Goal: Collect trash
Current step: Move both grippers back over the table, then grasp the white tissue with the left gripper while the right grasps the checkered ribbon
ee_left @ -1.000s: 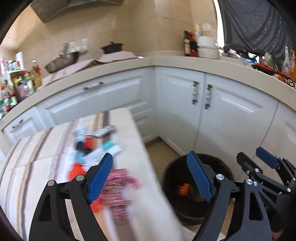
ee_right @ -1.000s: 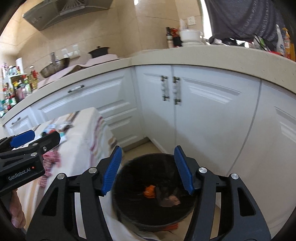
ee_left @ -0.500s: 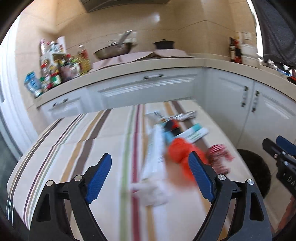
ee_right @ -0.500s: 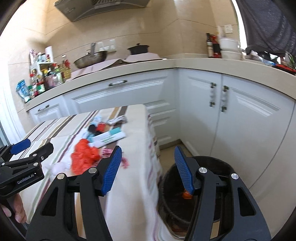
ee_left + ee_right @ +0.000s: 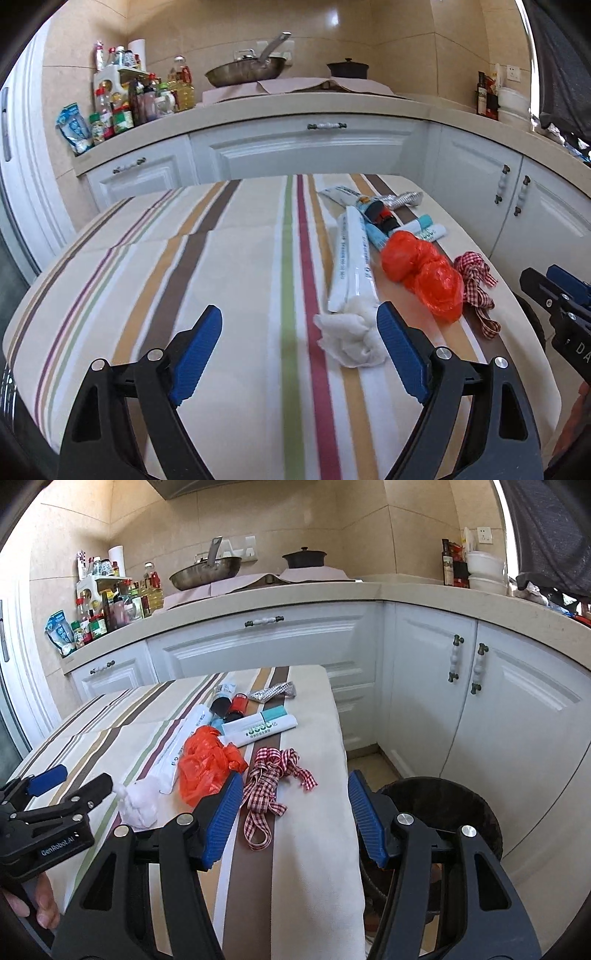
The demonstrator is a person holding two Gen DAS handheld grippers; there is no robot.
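Observation:
Trash lies on the striped tablecloth (image 5: 221, 258): a crumpled white tissue (image 5: 349, 338), a long white wrapper (image 5: 351, 258), an orange plastic bag (image 5: 424, 273), a red checked ribbon (image 5: 474, 280), tubes and a foil pack (image 5: 402, 199). My left gripper (image 5: 299, 350) is open and empty, just before the tissue. My right gripper (image 5: 293, 812) is open and empty over the table's right edge, near the ribbon (image 5: 273, 779), the orange bag (image 5: 207, 764) and the tissue (image 5: 138, 801). A black bin (image 5: 443, 812) stands on the floor to the right.
White kitchen cabinets (image 5: 424, 686) and a beige counter (image 5: 295, 107) wrap the back and right. Bottles and jars (image 5: 122, 103), a pan (image 5: 247, 72) and a pot stand on the counter. The left gripper shows at the left of the right wrist view (image 5: 48, 812).
Both grippers have swung left from the bin back over the table. The left one now faces the tissue and the right one the ribbon. Both stay open and empty.

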